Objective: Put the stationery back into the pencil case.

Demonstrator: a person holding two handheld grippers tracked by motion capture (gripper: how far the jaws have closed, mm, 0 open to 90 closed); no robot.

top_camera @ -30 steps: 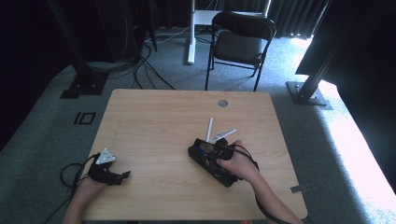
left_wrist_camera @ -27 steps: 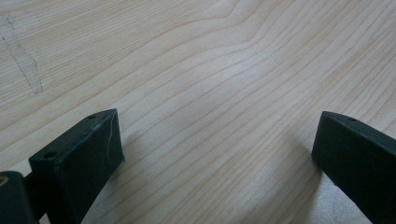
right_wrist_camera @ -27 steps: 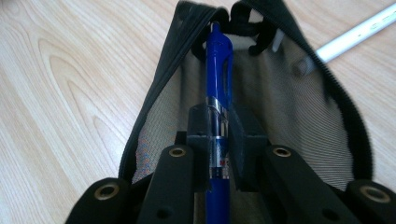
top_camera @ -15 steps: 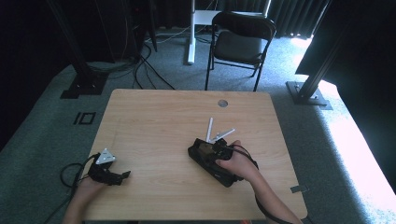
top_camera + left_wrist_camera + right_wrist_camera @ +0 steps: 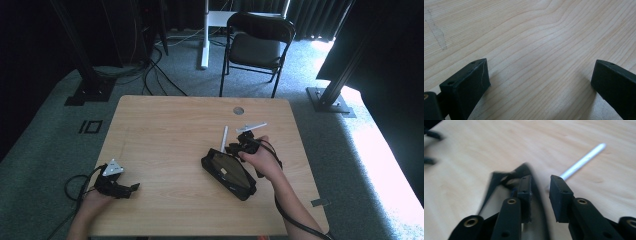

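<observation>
Daylight enters from the upper right of the high view, where the carpet (image 5: 380,150) at that side is washed out to near white, while the left and top of the room sink into deep black with little detail. The desk (image 5: 170,130) is evenly lit and mildly soft, with faint shadows under the things on it. The left gripper view is sharp on the wood grain in the middle, and the near claw pads throw soft shadows inward. The right gripper view is smeared by motion: the dark case (image 5: 499,182) edge is streaked, the white stick (image 5: 584,161) is soft, and the far desk is out of focus.
</observation>
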